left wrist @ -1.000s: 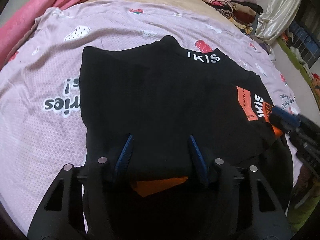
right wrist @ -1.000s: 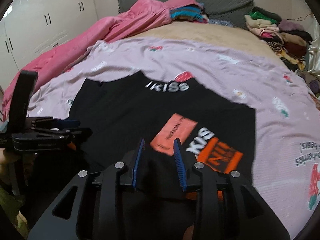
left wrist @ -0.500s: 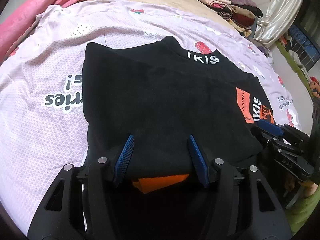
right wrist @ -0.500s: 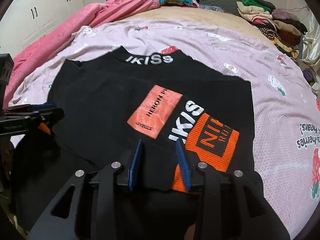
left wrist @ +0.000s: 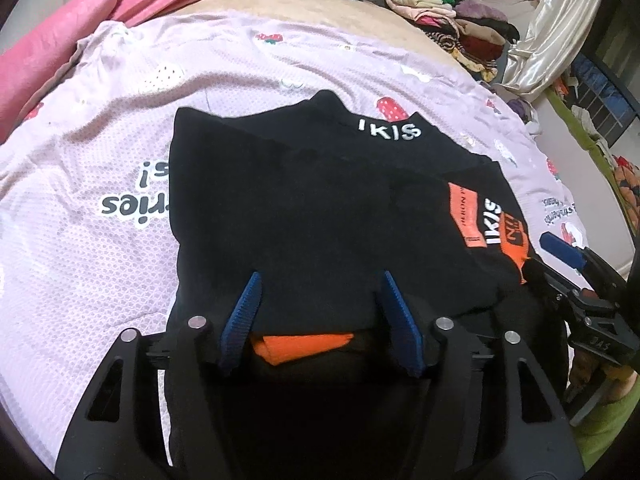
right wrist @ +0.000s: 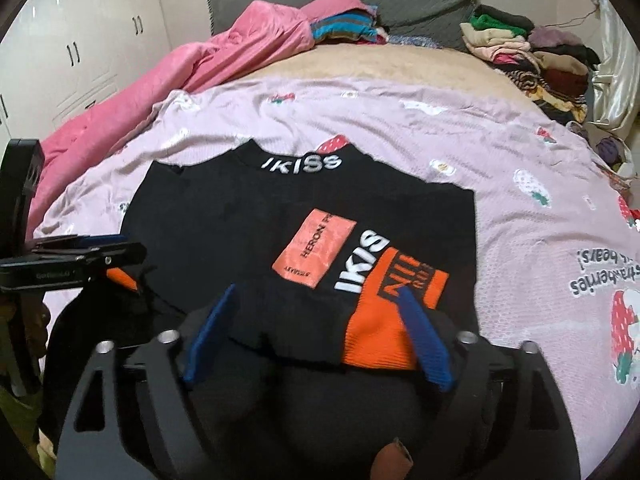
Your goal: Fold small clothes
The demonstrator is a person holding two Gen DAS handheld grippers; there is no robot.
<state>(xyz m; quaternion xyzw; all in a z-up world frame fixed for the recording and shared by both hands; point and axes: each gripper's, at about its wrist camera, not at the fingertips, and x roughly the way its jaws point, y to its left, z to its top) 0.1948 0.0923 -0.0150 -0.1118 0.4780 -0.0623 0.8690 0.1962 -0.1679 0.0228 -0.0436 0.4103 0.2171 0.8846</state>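
- One black garment (right wrist: 224, 216) lies on the bed, spread over the lilac strawberry-print sheet (right wrist: 520, 240), its near edge folded up toward the collar.
- White "IKISS" lettering (right wrist: 301, 162) sits at the collar on the far side; a salmon patch (right wrist: 314, 250) and an orange knitted panel (right wrist: 384, 320) show on the folded-over layer.
- Left hand-held gripper (left wrist: 320, 312): the jaws are opening, blue pads (left wrist: 242, 314) standing on either side of the garment's near fold. The black cloth and an orange scrap (left wrist: 304, 346) lie between them, and the pads do not press on it.
- Right hand-held gripper (right wrist: 316, 336): jaws opening wide, the orange panel and black hem lying between the pads (right wrist: 426, 340) with clear gaps on both sides, so nothing is gripped.
- In the left wrist view the right hand-held gripper shows at the right edge, at the garment's right corner.
- Count: two hand-held grippers, one garment being folded.
- No box or basket in view; the clothes sit loose in heaps. One stack of folded clothes (right wrist: 532, 52) at the far right of the bed, another small striped pile (right wrist: 344, 28) by the grey headboard (right wrist: 400, 4).
- One pink blanket (right wrist: 160, 80) bunched along the left side.
- White wardrobe doors (right wrist: 80, 40) stand on the left.
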